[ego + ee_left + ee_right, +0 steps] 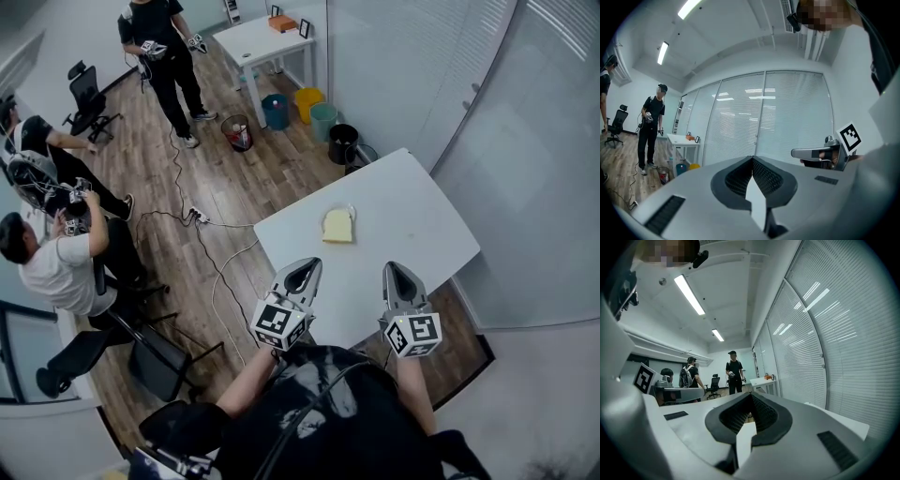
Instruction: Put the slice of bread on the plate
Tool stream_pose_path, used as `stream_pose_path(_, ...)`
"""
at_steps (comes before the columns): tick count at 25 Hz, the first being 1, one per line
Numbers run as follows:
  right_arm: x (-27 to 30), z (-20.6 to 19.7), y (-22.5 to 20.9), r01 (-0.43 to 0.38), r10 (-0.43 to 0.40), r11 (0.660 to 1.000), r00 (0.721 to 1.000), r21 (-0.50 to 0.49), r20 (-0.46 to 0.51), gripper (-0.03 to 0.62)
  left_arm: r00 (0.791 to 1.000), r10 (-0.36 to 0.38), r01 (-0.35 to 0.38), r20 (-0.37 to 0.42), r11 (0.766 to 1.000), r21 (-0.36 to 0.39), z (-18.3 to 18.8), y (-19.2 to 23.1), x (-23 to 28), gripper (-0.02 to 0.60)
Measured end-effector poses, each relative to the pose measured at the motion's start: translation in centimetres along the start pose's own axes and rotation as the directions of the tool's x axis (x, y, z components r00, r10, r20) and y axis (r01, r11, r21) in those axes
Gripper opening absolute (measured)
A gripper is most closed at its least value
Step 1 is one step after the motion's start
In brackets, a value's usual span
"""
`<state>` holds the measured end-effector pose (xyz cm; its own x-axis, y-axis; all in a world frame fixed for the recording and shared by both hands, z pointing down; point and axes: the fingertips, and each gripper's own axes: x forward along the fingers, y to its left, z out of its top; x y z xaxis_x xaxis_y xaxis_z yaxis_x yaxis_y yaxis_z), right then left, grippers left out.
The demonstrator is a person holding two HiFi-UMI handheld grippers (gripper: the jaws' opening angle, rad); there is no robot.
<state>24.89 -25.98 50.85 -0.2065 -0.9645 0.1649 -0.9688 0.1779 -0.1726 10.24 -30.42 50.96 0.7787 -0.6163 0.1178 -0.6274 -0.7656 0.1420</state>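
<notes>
A pale yellow slice of bread (337,226) lies near the far left part of the white table (412,211). A faint clear rim shows at its far edge, and I cannot tell whether that is the plate. Both grippers hover side by side over the table's near edge, well short of the bread. My left gripper (309,269) is shut with nothing in it, its jaws meeting at the tip (752,158). My right gripper (392,270) is also shut and empty (751,394). Both point almost level toward the room, so neither gripper view shows the bread.
A glass wall with blinds (450,56) runs behind and to the right of the table. Coloured bins (309,108) and a second white table (258,42) stand beyond. A cable (202,220) trails over the wood floor at left, by seated people, a standing person (169,56) and chairs.
</notes>
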Motion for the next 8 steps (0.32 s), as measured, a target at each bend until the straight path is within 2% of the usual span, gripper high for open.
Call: stream_pose_path(8,0.65,-0.09,0.12,-0.027,0.027,1.000,1.000,-0.003,-0.013,0.008,1.000,-0.016,0.016,-0.010,1.000,-0.003,-0.06,0.08,0.68,0.008)
